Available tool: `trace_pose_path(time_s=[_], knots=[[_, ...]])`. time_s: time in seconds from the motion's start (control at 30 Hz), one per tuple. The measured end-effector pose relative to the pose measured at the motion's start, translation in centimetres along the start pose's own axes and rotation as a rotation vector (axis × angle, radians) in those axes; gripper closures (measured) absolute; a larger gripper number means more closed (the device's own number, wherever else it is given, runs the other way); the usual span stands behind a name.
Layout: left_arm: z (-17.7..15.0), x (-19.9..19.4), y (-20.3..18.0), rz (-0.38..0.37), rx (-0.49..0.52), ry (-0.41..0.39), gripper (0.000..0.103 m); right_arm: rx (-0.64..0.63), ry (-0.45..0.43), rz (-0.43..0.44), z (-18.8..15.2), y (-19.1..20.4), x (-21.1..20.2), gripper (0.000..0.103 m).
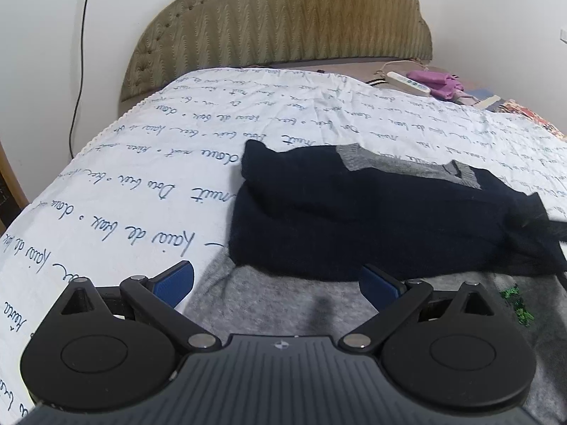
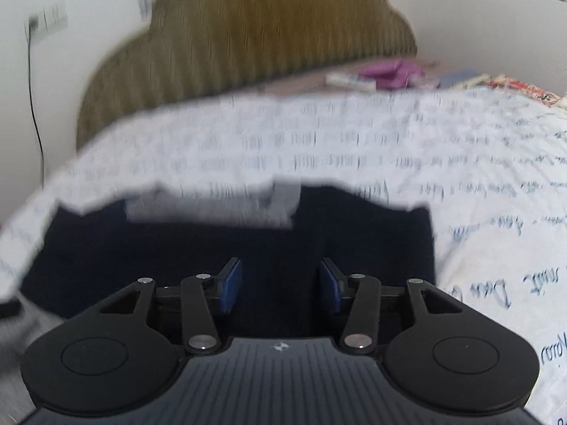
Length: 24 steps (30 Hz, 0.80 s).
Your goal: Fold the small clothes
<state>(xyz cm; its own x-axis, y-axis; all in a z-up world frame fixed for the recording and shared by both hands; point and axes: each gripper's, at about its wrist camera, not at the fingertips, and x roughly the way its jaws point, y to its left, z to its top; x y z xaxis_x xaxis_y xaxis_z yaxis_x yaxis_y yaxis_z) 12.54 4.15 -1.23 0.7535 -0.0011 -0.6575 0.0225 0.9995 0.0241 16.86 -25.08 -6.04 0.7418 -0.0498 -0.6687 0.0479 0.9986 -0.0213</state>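
A small navy and grey knit sweater (image 1: 372,212) lies on the white bedspread, its navy sleeves folded across the body and the grey lower part (image 1: 283,304) nearest me. My left gripper (image 1: 276,283) hovers wide open over that grey hem, with nothing between its blue pads. In the blurred right wrist view, the sweater (image 2: 198,248) fills the middle. My right gripper (image 2: 281,283) stands partly open just above the navy cloth, and no fabric is pinched between its pads.
The white bedspread (image 1: 149,163) with blue handwriting covers the bed. An olive padded headboard (image 1: 283,24) rises behind. A white remote (image 1: 407,83) and purple cloth (image 1: 439,83) lie at the far right. A black cable (image 1: 79,53) hangs on the left wall.
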Motion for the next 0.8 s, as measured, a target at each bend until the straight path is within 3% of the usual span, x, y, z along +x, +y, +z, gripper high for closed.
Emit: trace_pose_path(time_s=[0.07, 0.17, 0.27, 0.4, 0.5, 0.63, 0.8], knots=[[-0.2, -0.3, -0.3, 0.000, 0.013, -0.001, 0.002, 0.012, 0.036, -0.053, -0.3, -0.3, 0.7, 0.056], [-0.4, -0.6, -0.4, -0.005, 0.019, -0.001, 0.002, 0.056, 0.002, -0.051, -0.4, -0.6, -0.9, 0.055], [-0.6, -0.5, -0.5, -0.013, 0.015, 0.008, 0.002, -0.004, -0.024, -0.047, -0.5, 0.4, -2.2, 0.033], [-1.1, -1.0, -0.7, -0.031, 0.002, 0.014, 0.002, -0.042, 0.020, -0.081, -1.2, 1.1, -2.4, 0.033], [-1.5, -1.5, -0.8, -0.036, 0.005, 0.014, 0.002, -0.002, 0.004, -0.035, -2.0, 1.2, -4.1, 0.033], [-2.3, -2.0, -0.7, -0.044, -0.014, 0.022, 0.002, -0.014, -0.009, -0.020, -3.3, 2.3, -6.2, 0.026], [-3.6, -2.4, -0.6, -0.057, -0.035, 0.045, 0.002, -0.022, -0.006, -0.005, -5.0, 3.4, -8.2, 0.026]])
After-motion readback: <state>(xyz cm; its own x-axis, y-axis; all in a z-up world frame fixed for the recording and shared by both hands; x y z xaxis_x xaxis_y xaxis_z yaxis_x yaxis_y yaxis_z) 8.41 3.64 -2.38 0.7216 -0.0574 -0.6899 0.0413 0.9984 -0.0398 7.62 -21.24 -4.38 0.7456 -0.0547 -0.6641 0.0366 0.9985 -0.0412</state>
